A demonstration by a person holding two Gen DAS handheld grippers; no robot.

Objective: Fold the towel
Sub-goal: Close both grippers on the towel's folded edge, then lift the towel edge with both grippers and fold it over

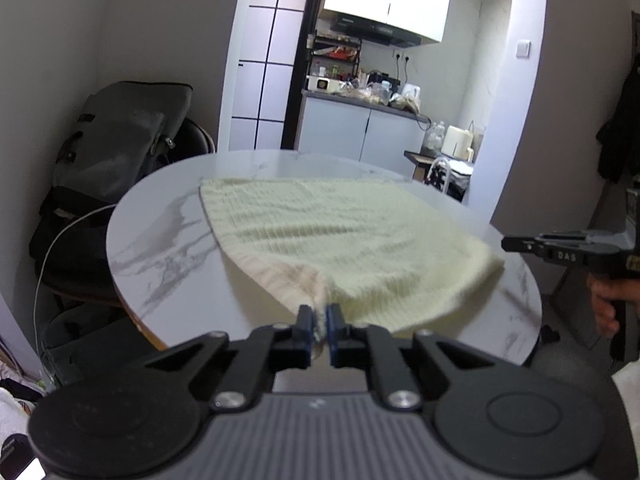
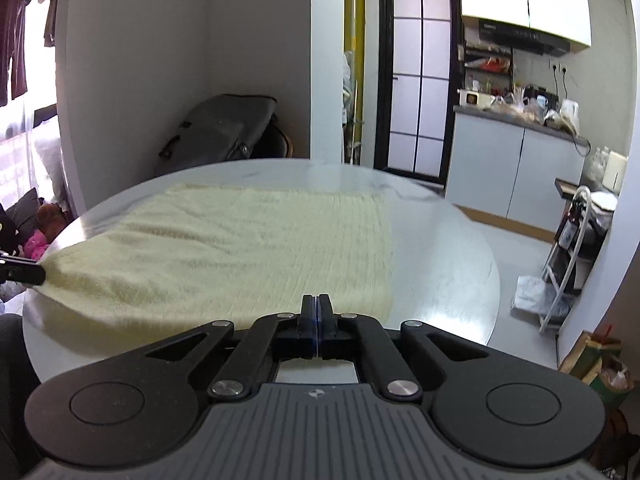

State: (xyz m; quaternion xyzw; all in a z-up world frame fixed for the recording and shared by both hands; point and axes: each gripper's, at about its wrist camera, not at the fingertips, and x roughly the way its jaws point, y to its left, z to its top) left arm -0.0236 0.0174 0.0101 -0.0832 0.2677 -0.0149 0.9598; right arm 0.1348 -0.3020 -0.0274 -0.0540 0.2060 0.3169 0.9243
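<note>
A pale yellow ribbed towel [image 1: 336, 236] lies spread on a round white marble table [image 1: 160, 240]. My left gripper [image 1: 320, 320] is shut on the towel's near corner, lifting it slightly off the table. In the right wrist view the towel [image 2: 240, 252] lies flat, and my right gripper [image 2: 317, 308] has its jaws pressed together at the towel's near edge, with no cloth visible between them. The right gripper also shows at the right edge of the left wrist view [image 1: 520, 245], beside the towel's right corner. The left gripper's tip shows at the left edge of the right wrist view [image 2: 24, 272].
A grey bag [image 1: 128, 136] sits on a dark chair behind the table's left side. A kitchen counter with clutter [image 1: 360, 100] stands beyond. A wire rack [image 2: 572, 260] stands on the floor to the right. The table edge is near both grippers.
</note>
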